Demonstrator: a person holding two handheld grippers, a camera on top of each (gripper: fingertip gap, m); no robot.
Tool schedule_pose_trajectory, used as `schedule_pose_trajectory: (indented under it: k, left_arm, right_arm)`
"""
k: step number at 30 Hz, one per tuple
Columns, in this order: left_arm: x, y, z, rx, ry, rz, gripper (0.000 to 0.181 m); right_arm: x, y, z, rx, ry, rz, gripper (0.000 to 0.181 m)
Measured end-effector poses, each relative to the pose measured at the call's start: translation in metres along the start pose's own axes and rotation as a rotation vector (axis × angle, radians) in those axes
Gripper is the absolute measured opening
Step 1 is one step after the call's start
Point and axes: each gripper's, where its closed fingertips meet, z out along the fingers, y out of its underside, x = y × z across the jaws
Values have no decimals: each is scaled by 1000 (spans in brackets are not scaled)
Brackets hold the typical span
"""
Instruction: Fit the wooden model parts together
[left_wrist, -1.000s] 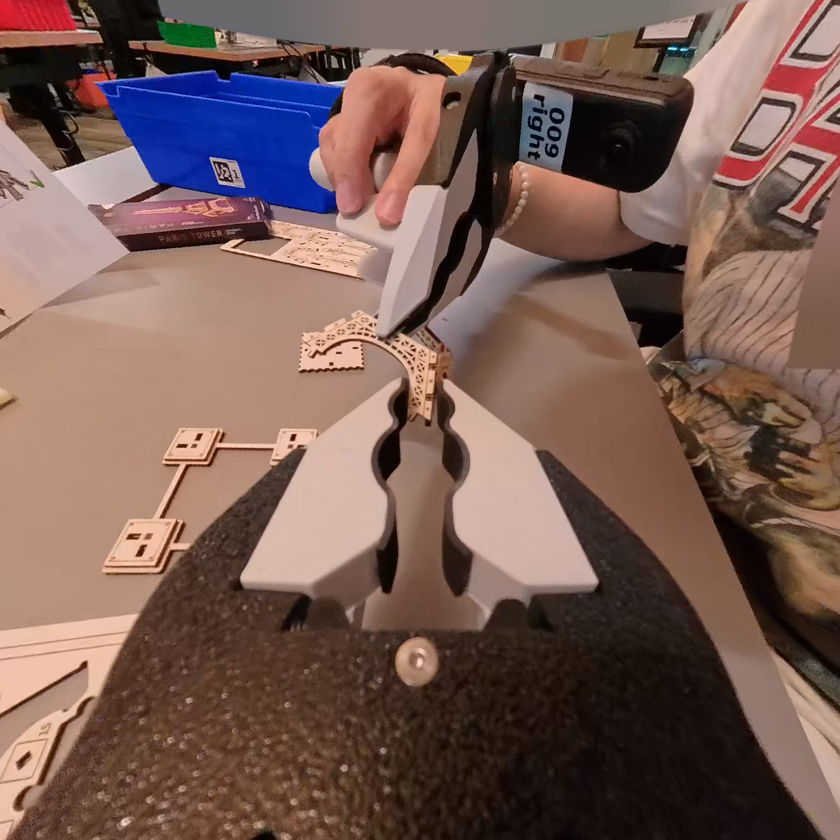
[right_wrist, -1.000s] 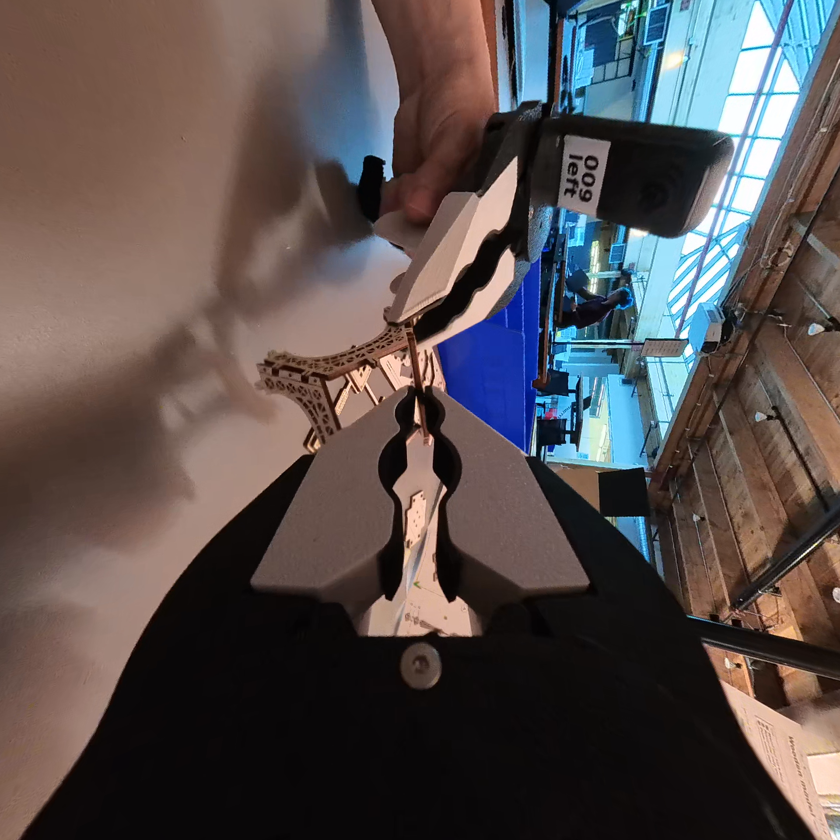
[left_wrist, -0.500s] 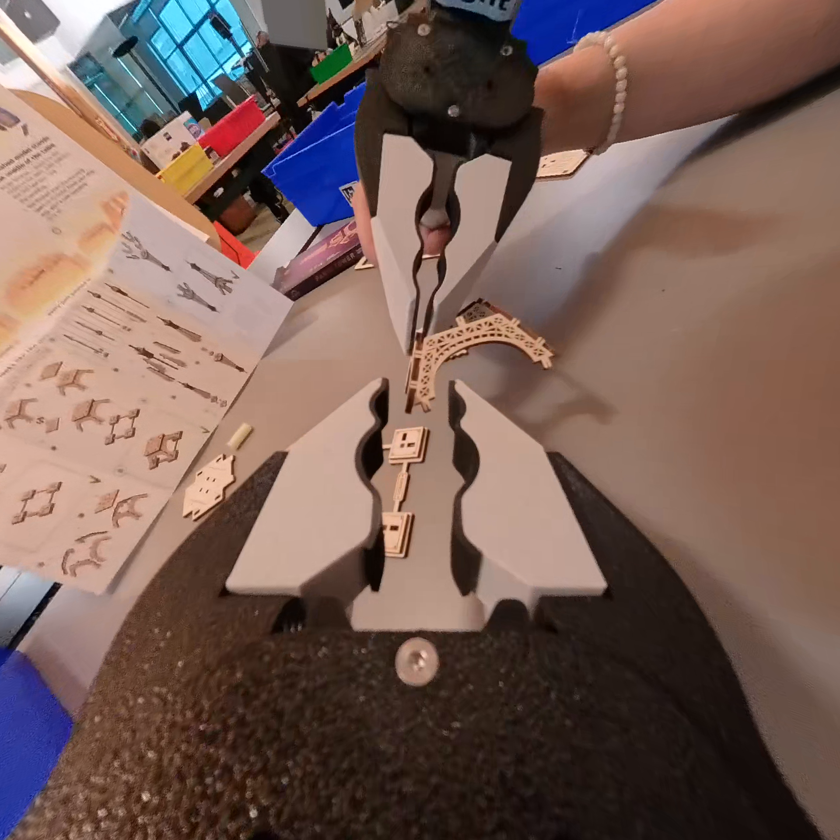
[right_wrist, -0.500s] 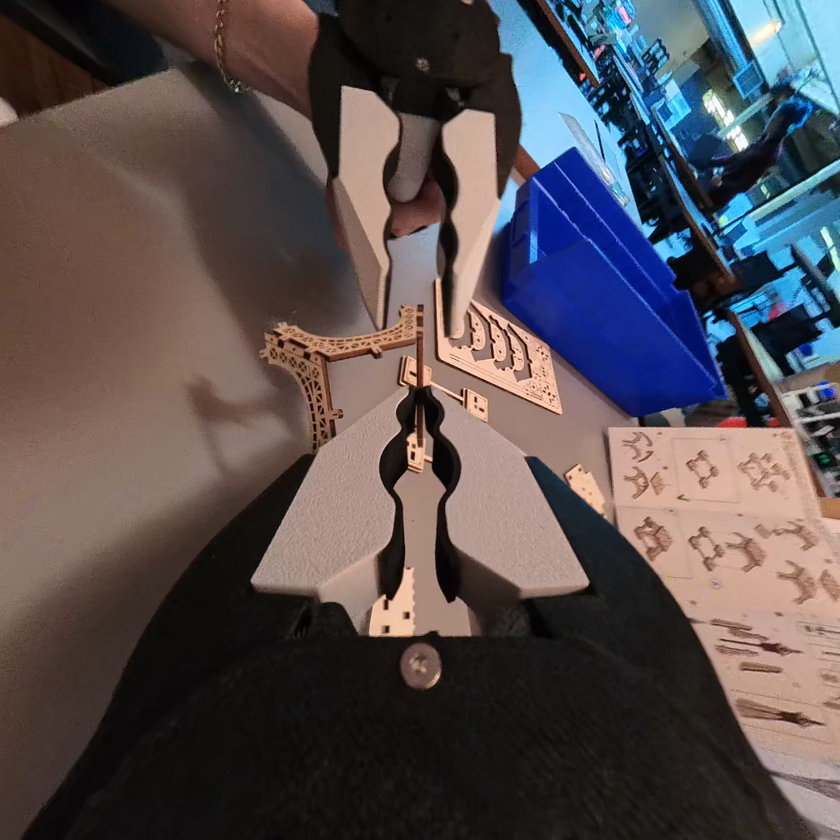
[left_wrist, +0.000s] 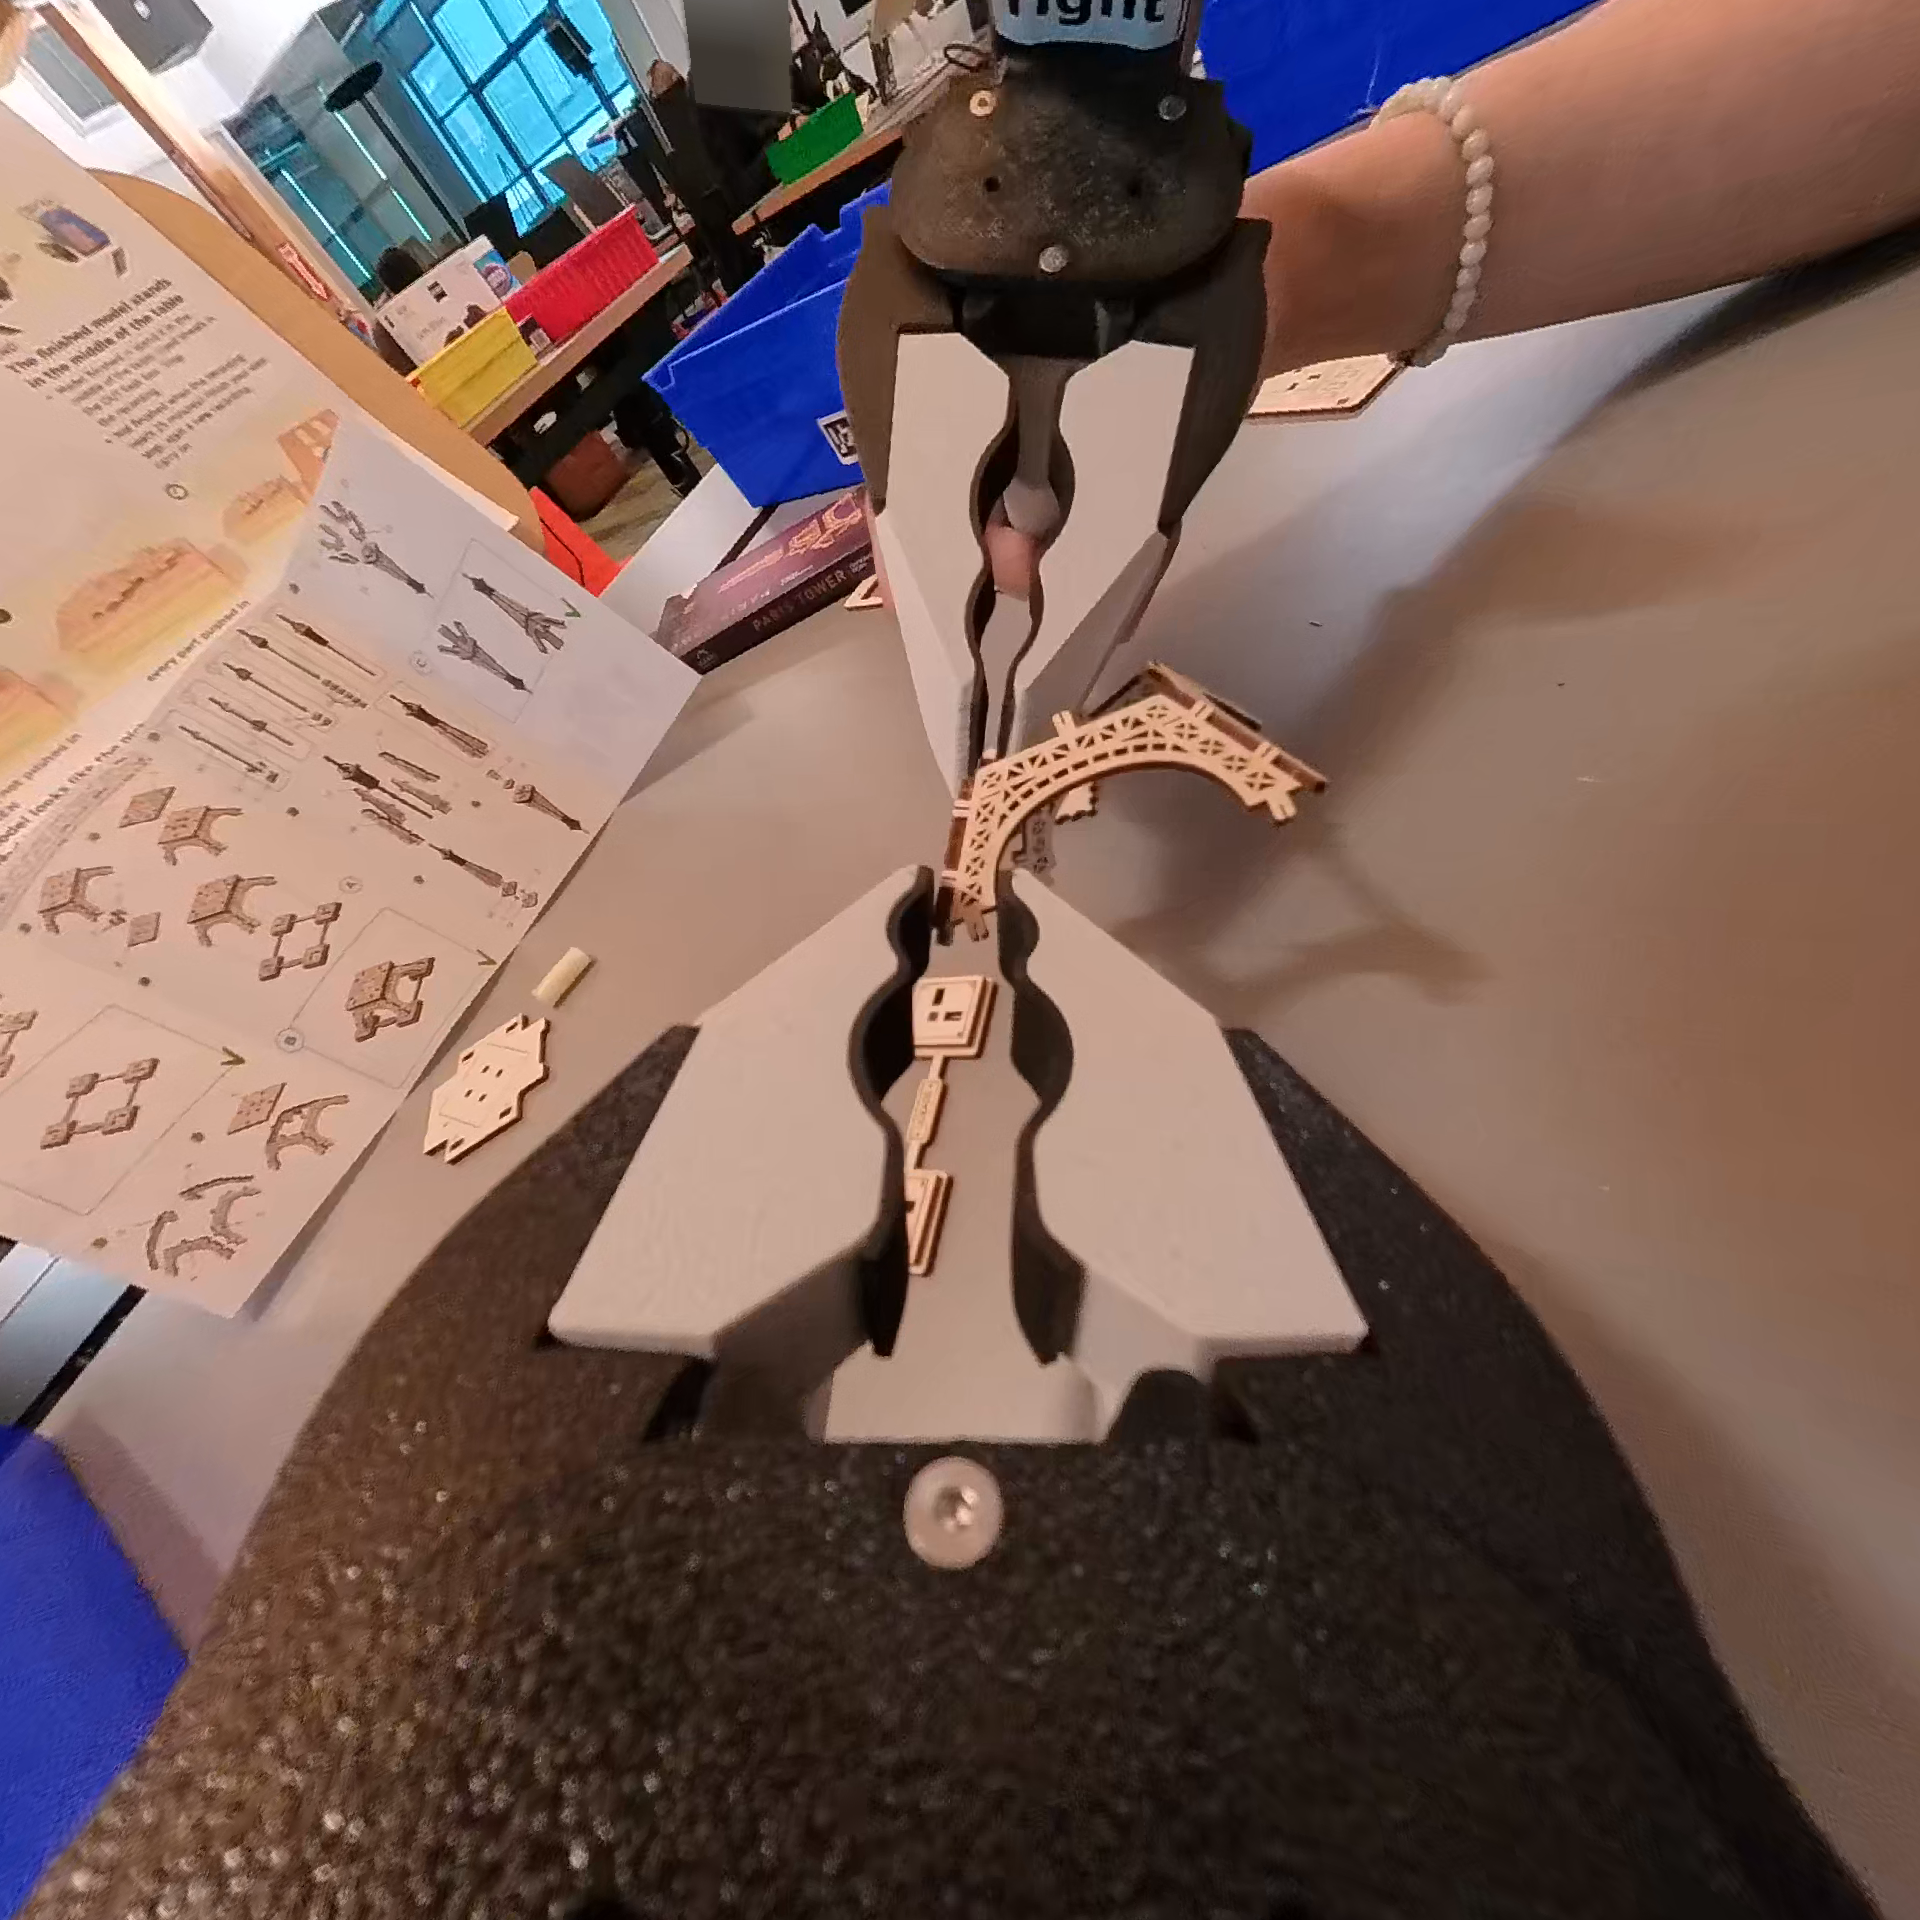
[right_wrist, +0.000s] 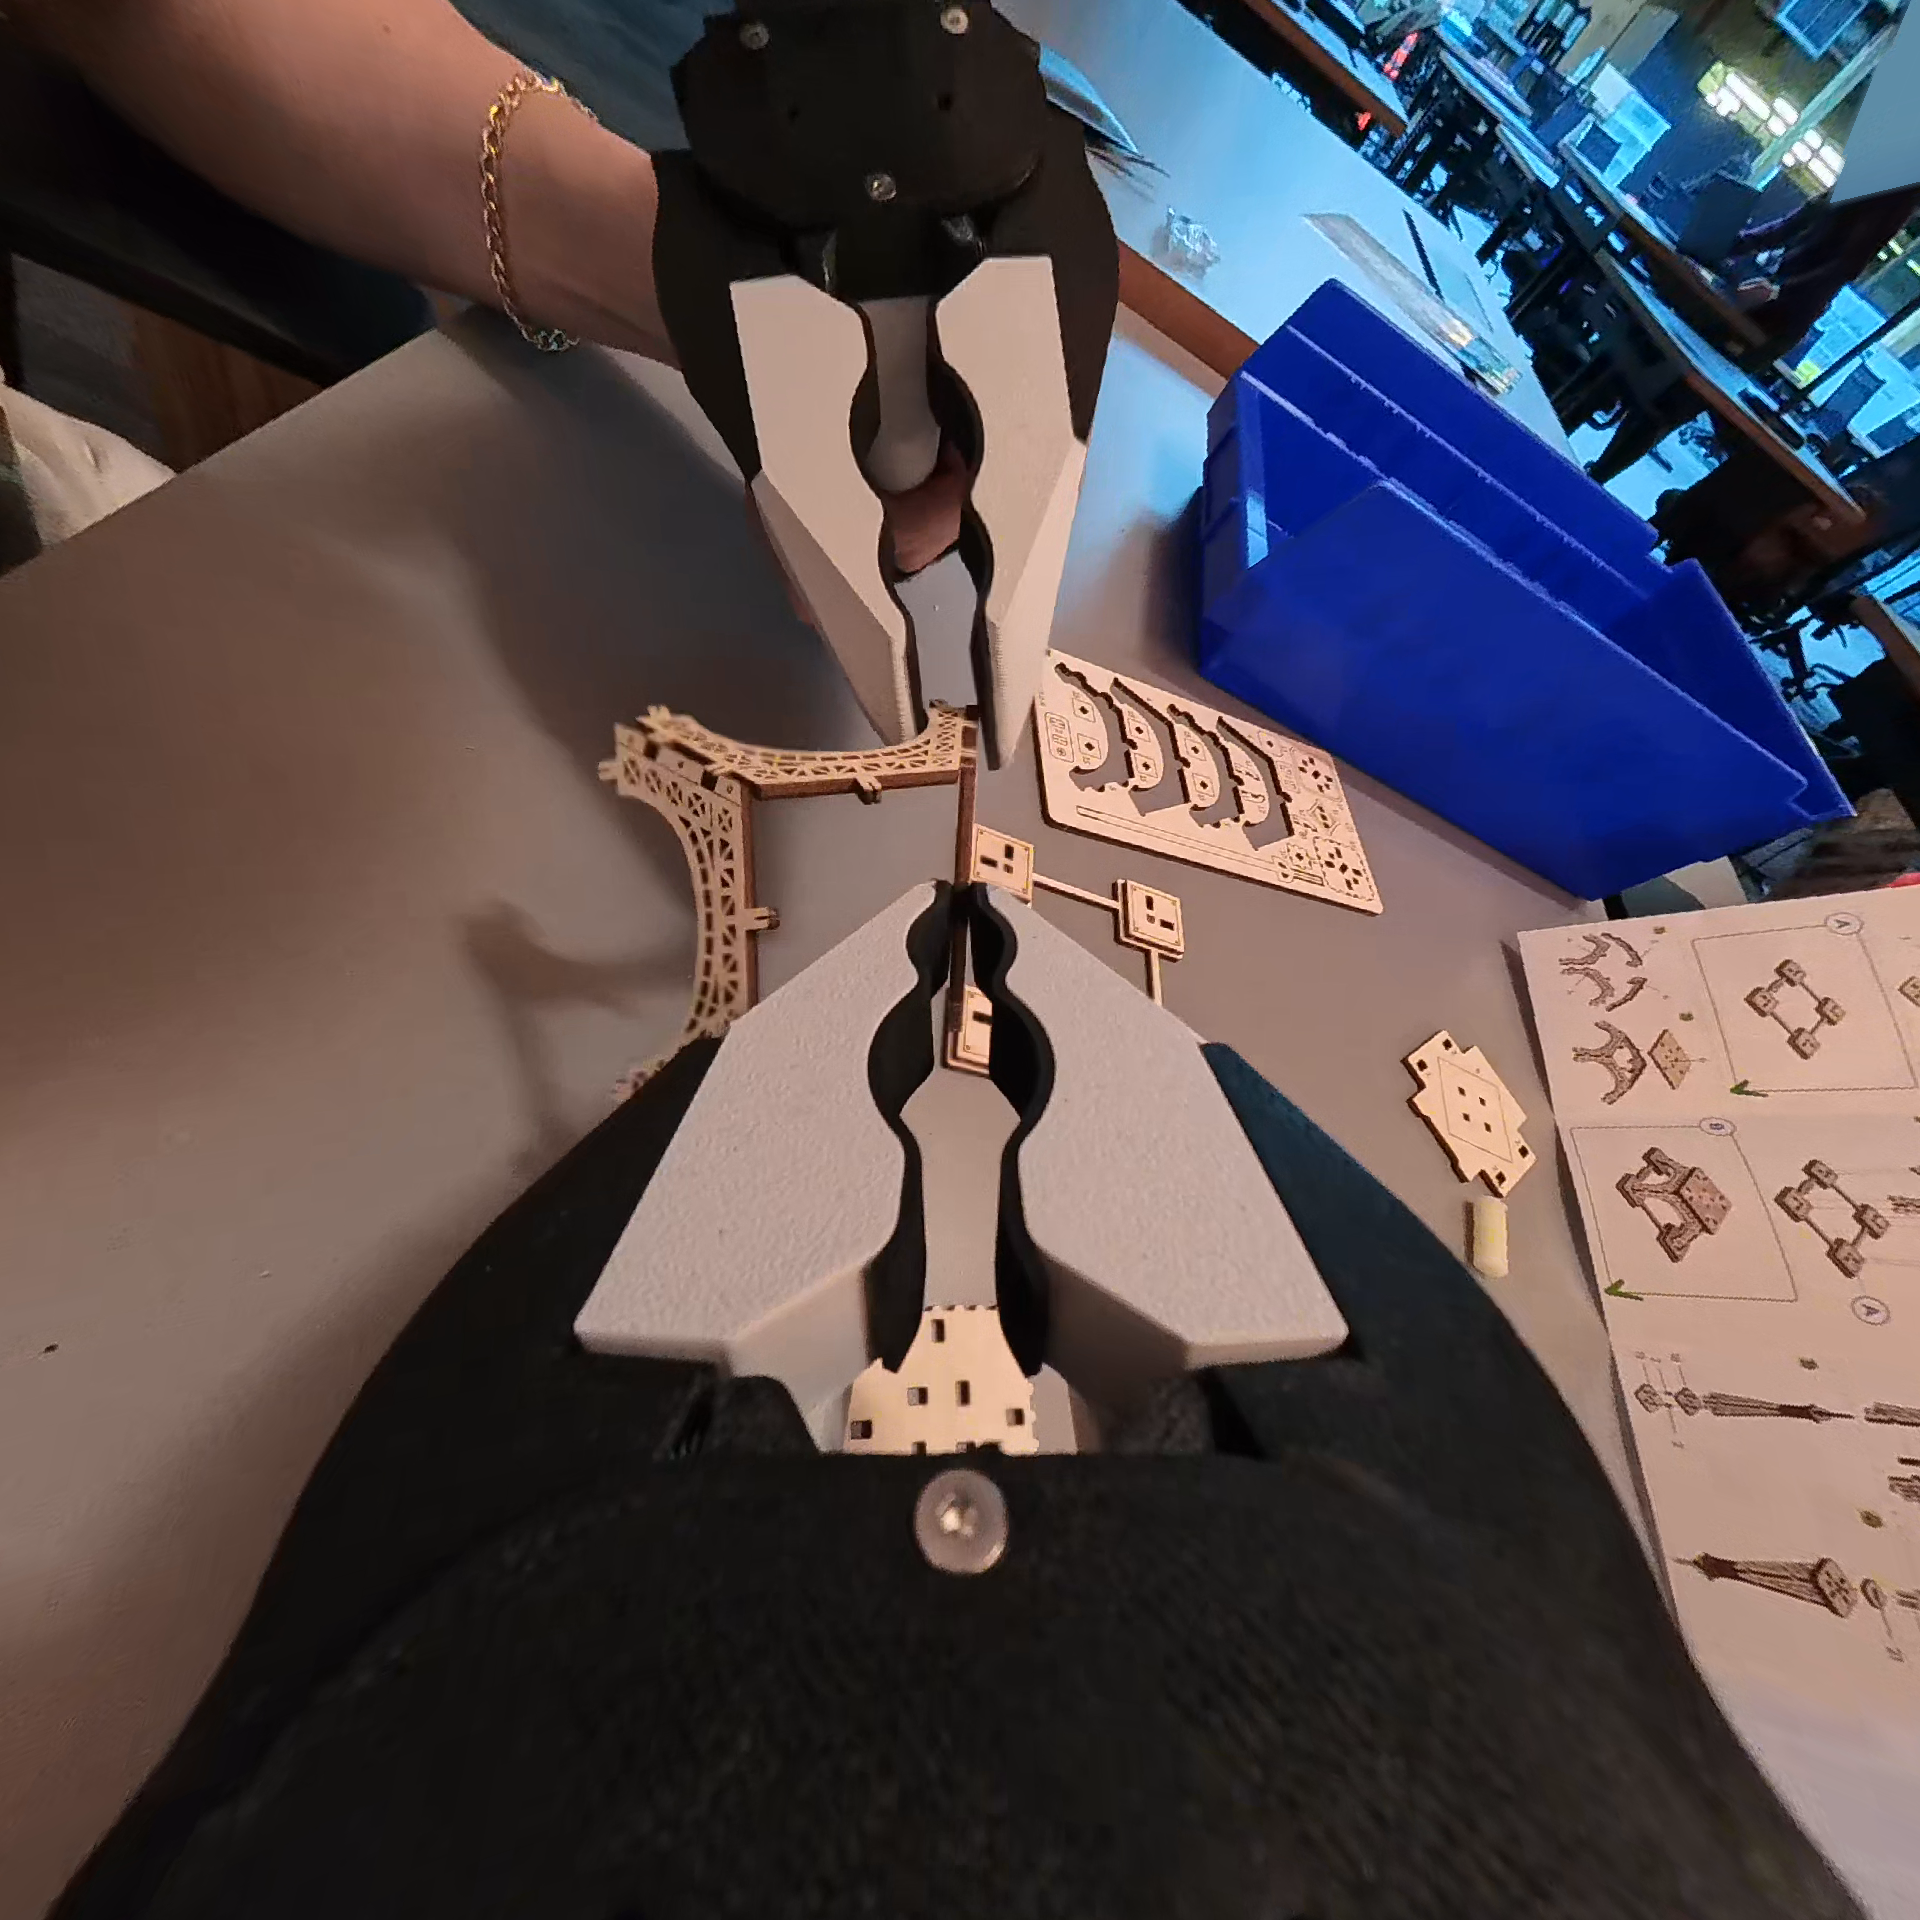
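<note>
A wooden lattice arch assembly (left_wrist: 1127, 753) of two joined tower legs hangs above the grey table, also in the right wrist view (right_wrist: 717, 831). My right gripper (right_wrist: 958, 896) is shut on one thin leg seen edge-on, and it shows from the front in the left wrist view (left_wrist: 985, 764). My left gripper (left_wrist: 971, 894) is closed around the foot of the arch leg, and it shows in the right wrist view (right_wrist: 948, 740) pinching the arch's end. A square base frame (right_wrist: 1148, 914) with corner pads lies on the table below.
An instruction sheet (left_wrist: 208, 883) lies at the left, with a flat cross-shaped plate (left_wrist: 486, 1086) and a small white peg (left_wrist: 561, 977) beside it. A cut-out parts sheet (right_wrist: 1205, 790), a blue bin (right_wrist: 1455, 644) and a purple box (left_wrist: 769, 613) lie farther back. Another notched plate (right_wrist: 940, 1392) lies under the right gripper. Less than 4 cm separates the two grippers' tips.
Both grippers have swung round to face each other tip to tip with the arch between them. The left jaws stood open half a second ago and have narrowed onto the leg's foot.
</note>
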Motion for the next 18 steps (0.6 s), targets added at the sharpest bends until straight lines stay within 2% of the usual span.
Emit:
schedule_pose_trajectory:
  k: [15,18]
  left_arm:
    - [1,5,3,-21,-7,20,9]
    - [3,4,5,-32,-13,39,19]
  right_arm:
    - [2,5,2,-60,27,-82,1]
    - [0,7,3,-85,16,-88,1]
